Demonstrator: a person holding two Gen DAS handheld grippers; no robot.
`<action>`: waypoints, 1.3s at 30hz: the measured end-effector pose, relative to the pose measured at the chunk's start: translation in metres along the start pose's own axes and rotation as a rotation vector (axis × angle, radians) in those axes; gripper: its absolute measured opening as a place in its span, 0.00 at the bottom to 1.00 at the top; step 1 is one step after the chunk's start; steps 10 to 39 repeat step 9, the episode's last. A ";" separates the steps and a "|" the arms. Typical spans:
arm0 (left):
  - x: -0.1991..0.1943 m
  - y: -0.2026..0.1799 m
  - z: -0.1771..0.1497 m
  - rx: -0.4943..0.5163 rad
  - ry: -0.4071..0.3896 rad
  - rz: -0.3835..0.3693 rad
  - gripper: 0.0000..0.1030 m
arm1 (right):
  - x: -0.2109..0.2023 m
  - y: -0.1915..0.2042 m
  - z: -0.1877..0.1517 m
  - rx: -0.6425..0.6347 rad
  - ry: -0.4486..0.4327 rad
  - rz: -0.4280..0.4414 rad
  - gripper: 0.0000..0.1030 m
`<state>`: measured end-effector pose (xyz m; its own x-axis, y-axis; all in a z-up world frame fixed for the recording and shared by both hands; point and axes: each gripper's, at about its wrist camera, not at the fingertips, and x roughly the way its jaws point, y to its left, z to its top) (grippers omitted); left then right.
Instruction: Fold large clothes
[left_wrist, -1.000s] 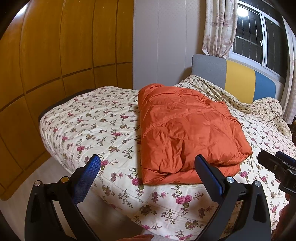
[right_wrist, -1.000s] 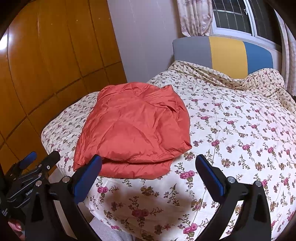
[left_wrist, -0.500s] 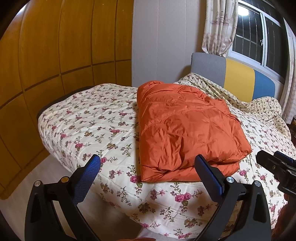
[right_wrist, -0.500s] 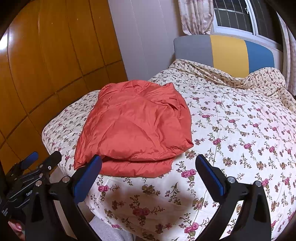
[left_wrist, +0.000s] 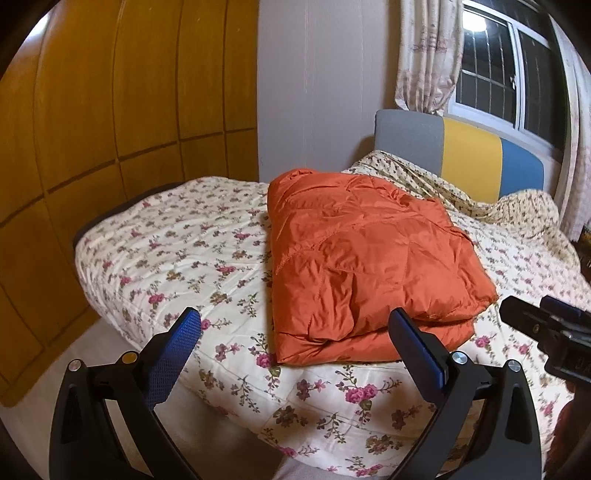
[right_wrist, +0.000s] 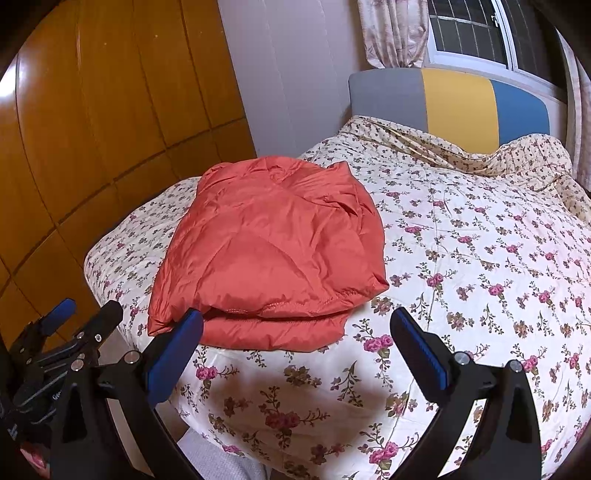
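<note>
An orange quilted jacket (left_wrist: 365, 258) lies folded in a thick rectangle on the floral bedspread (left_wrist: 177, 251), close to the foot edge of the bed. In the right wrist view the same jacket (right_wrist: 273, 251) sits left of centre. My left gripper (left_wrist: 295, 332) hovers off the foot of the bed, open, with nothing between its blue pads. My right gripper (right_wrist: 295, 332) is also open and empty, held back from the bedspread (right_wrist: 480, 266). Each gripper shows at the edge of the other's view: the right gripper (left_wrist: 550, 332), the left gripper (right_wrist: 62, 343).
A wooden wardrobe wall (left_wrist: 92, 129) runs along the left side. The grey, yellow and blue headboard (right_wrist: 454, 103) stands at the far end under a window with a curtain (left_wrist: 428, 55). A crumpled sheet (right_wrist: 461, 151) lies by the headboard. Pale floor (left_wrist: 74, 369) shows beside the bed.
Both grippers have drawn back slightly from the bed and stayed open. The jacket lies as it did.
</note>
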<state>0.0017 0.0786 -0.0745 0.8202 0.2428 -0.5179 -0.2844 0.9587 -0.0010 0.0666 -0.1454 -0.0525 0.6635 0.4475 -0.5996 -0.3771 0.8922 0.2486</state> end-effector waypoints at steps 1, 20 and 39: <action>0.000 -0.001 0.000 0.008 0.000 -0.004 0.97 | 0.000 0.000 0.000 0.001 0.001 0.000 0.98; 0.009 -0.004 -0.001 0.023 0.046 -0.041 0.97 | 0.008 -0.004 0.000 0.011 0.016 -0.003 0.98; 0.009 -0.004 -0.001 0.023 0.046 -0.041 0.97 | 0.008 -0.004 0.000 0.011 0.016 -0.003 0.98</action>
